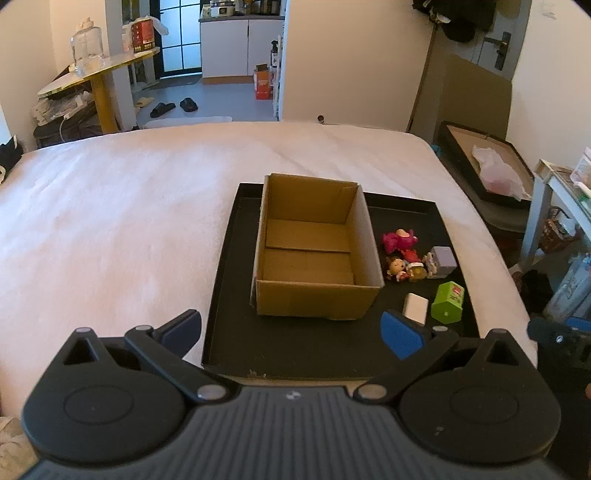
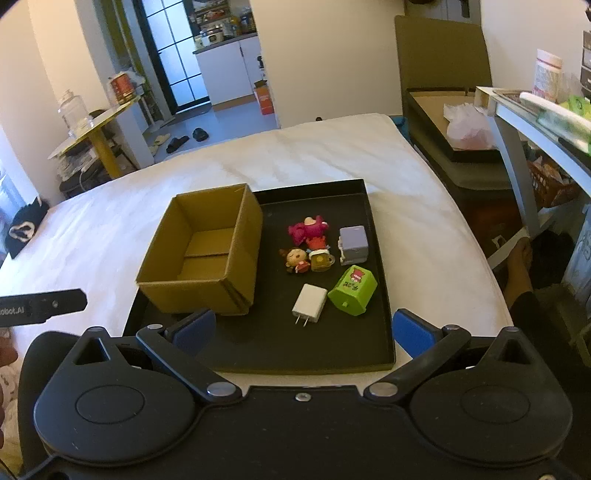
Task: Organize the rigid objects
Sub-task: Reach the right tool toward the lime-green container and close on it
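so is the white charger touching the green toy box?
Apart. The right wrist view shows a strip of black tray floor between the white charger and the green toy box; the left wrist view shows that gap too.

Both views are dim and warm-toned, with a yellowish indoor cast on the walls. Cool daylight enters through the glass door point(image 1: 181, 35) at the far end, which is blown out to near white. The white bed point(image 1: 122, 206) reads pinkish and slightly grainy. Shadows are soft; the black tray point(image 2: 382, 295) swallows detail. Fisheye bending curves the bed's edges, and the corners fall off dark. Focus is fairly sharp throughout.
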Demonstrator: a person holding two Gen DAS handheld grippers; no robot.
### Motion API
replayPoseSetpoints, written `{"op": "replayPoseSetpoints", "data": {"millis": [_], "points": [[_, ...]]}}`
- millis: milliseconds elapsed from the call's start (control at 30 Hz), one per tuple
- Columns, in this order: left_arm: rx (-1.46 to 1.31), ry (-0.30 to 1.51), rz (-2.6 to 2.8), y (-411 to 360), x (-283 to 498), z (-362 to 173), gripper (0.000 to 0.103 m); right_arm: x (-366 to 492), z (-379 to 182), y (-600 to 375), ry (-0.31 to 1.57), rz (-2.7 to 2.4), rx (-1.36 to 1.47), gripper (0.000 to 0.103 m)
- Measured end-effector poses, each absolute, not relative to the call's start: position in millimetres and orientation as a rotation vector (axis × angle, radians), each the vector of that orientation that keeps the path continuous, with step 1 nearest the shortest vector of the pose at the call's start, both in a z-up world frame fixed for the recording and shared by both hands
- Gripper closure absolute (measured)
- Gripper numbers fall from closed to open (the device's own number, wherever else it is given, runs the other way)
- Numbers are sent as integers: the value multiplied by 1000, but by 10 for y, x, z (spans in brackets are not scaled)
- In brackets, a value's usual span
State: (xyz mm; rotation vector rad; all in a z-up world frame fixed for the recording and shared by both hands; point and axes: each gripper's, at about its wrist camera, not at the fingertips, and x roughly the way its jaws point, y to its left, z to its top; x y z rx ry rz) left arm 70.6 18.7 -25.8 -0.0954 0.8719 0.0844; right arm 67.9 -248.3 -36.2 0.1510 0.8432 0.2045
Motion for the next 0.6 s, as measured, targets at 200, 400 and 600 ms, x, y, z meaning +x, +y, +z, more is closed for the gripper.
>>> {"op": "replayPoseSetpoints", "data": {"millis": [200,400,600], "points": [[-88,852,128,253,818,-278,0,832,-422,-2583,834,190,168,0],[-118,862,162,377,991,-343,0,1016,-518,-2646,833,174,187,1],[-131,884,180,475,1149,-464,2,1184,-659,-2617,867,192,189,6]]}}
